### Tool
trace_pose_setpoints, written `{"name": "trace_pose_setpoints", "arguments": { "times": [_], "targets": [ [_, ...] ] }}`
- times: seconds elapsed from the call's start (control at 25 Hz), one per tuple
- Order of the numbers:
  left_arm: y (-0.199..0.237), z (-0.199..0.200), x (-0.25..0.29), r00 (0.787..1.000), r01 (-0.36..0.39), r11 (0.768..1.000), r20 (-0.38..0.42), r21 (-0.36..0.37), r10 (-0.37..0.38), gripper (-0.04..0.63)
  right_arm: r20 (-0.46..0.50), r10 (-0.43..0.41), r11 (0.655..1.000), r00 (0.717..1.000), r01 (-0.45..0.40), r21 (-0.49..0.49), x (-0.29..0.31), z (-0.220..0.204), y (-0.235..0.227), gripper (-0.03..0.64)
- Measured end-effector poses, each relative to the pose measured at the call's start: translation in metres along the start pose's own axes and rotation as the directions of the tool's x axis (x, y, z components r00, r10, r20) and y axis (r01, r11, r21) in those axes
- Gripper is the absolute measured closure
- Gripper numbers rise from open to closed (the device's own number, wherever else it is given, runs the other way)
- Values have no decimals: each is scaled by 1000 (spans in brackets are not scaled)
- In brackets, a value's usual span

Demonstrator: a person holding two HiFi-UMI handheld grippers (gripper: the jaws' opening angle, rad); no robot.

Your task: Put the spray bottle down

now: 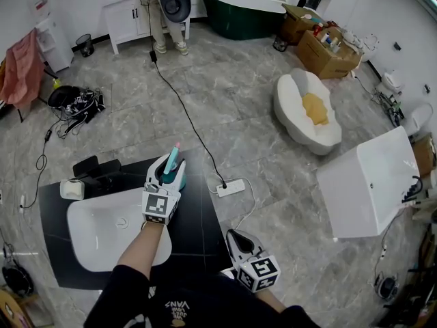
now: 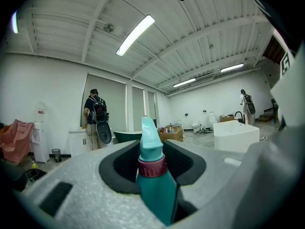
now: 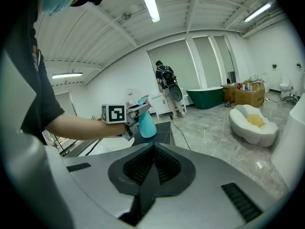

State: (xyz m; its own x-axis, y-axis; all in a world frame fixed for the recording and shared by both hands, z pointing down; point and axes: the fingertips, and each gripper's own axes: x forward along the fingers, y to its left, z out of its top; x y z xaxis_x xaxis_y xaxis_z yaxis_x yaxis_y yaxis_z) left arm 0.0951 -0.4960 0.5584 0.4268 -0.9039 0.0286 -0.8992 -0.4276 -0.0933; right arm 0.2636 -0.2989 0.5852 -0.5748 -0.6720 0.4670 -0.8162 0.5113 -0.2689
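Head view: we see the left gripper [image 1: 169, 169] clamped on the teal spray bottle [image 1: 173, 161]. The bottle stands upright over the black countertop [image 1: 201, 217], just right of the white basin [image 1: 95, 234], and the right gripper [image 1: 235, 238] hangs by the counter's near right corner. Left gripper view: we see both jaws pressing the bottle's body below its dark red collar, spray head up and pointing away from the camera. Right gripper view: we see its jaws closed together with nothing between them, and beyond them the held bottle sits low over the countertop, base contact unclear to us.
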Motion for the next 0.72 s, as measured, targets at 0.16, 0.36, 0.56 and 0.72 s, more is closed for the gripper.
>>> {"name": "trace_pose_setpoints", "arguments": {
  "times": [0.16,0.36,0.56,0.72],
  "targets": [
    [-1,4,-4,1000,-6,1000,-8,-5,6,454,1,8,1000,1000,-8,-4,1,1,4,612],
    [-4,-4,-5,999,14,1000,-43,-16,-15,445,3,18,1000,1000,-18,-9,2,0,9,612],
    [-3,-21,-11,995,21,998,-92,-65,-27,328,10,16,1000,1000,-16,-10,2,1,14,612],
    [-4,-27,-23,993,22,995,-110,-95,-32,298,13,12,1000,1000,-12,-7,0,0,18,612]
  ]
}}
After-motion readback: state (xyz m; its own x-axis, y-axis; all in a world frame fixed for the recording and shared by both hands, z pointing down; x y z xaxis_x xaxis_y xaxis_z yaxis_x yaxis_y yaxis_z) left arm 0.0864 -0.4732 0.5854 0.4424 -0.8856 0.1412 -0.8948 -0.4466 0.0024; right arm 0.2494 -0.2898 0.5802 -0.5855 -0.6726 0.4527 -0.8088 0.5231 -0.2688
